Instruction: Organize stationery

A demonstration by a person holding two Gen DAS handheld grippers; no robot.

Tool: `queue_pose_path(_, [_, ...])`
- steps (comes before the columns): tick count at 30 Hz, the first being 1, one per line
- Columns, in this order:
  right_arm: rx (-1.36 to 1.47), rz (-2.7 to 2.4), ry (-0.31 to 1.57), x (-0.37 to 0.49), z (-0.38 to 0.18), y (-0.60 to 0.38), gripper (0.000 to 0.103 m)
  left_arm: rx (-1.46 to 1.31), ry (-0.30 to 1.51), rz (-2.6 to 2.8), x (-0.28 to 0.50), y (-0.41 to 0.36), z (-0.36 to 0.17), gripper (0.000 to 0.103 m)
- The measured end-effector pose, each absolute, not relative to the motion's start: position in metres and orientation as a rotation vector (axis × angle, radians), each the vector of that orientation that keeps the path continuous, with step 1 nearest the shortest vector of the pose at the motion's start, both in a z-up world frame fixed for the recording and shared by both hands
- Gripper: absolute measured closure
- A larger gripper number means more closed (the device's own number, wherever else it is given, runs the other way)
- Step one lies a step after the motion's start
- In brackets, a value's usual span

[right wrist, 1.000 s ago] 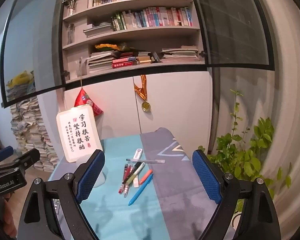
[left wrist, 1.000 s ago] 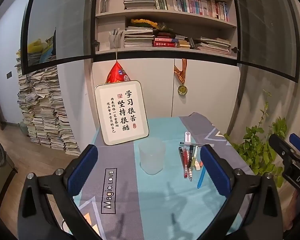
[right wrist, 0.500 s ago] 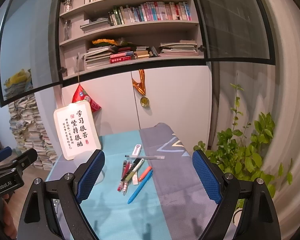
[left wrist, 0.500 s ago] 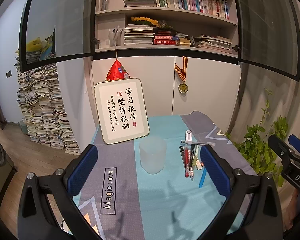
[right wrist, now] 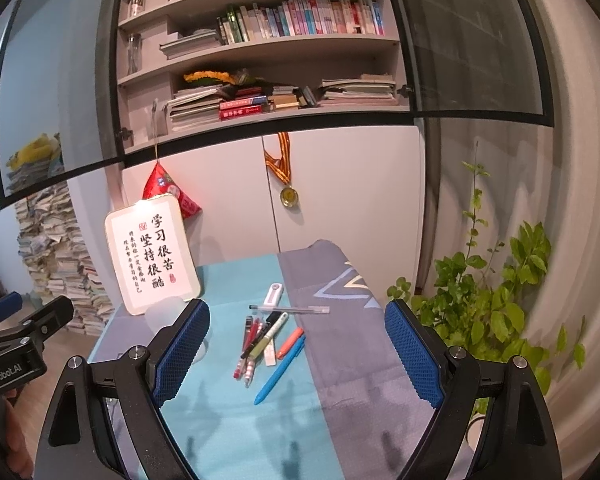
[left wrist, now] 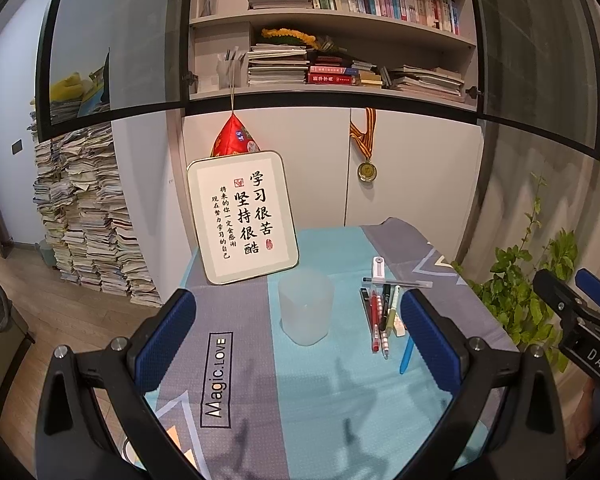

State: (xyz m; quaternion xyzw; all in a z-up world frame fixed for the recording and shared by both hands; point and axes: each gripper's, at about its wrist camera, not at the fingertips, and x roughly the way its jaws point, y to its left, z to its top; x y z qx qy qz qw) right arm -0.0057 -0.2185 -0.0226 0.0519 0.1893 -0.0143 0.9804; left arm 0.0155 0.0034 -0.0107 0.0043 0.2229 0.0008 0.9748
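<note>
Both views have edged nearer the table. Left wrist: left gripper (left wrist: 300, 344) gapes wide, empty — frosted cup (left wrist: 306, 307) between its fingers. Right wrist: right gripper (right wrist: 300, 356) equally wide, empty — pens (right wrist: 266, 340) clustered on the cloth (right wrist: 236, 408) ahead.

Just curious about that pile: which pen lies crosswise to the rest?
The thin clear pen with a dark tip, at the far end of the bundle. It runs sideways across the table; the others point roughly toward the camera.
</note>
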Motion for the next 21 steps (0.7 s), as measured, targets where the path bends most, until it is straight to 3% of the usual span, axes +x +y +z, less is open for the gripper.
queue_pose_path(21, [0.100,-0.050,0.472,0.040,-0.034,-0.219,0.013,0.017,0.494,0.023,0.048,0.006,-0.029,0.001])
